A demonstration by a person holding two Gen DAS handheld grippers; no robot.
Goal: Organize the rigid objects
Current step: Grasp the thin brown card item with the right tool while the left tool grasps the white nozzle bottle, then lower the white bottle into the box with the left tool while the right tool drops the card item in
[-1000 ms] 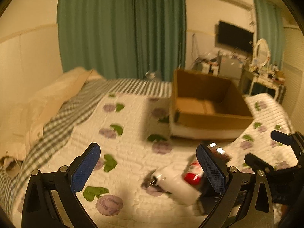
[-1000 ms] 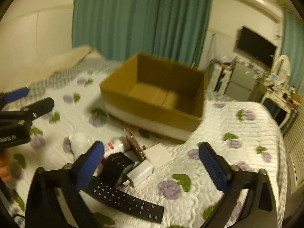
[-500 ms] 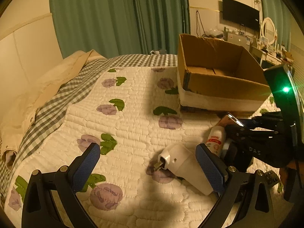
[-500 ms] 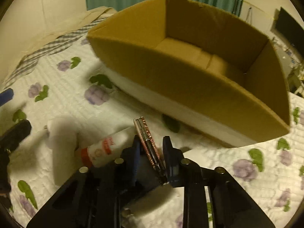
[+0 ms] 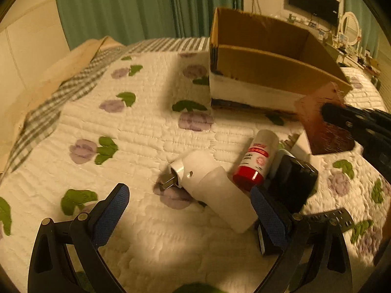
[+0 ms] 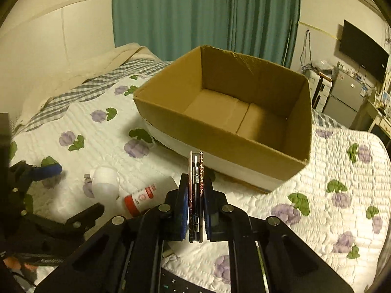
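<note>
My right gripper (image 6: 195,195) is shut on a thin flat reddish case (image 6: 196,171), held on edge above the quilt in front of the open cardboard box (image 6: 244,144). In the left wrist view the case (image 5: 322,119) hangs near the box's (image 5: 268,70) front right corner. My left gripper (image 5: 188,210) is open and empty, low over the bed, its fingers either side of a white plug-in device (image 5: 212,188). A white bottle with a red cap (image 5: 256,161) and a black charger (image 5: 293,183) lie beside the device.
A black remote (image 5: 327,219) lies at the lower right of the pile. A checked blanket and beige pillow (image 5: 61,83) lie at the bed's far left. Green curtains (image 6: 207,17) hang behind. A TV and cluttered desk (image 6: 361,56) stand at the far right.
My right gripper closed on the thin case and has lifted it off the bed, up in front of the box. My left gripper has come lower and closer to the white device.
</note>
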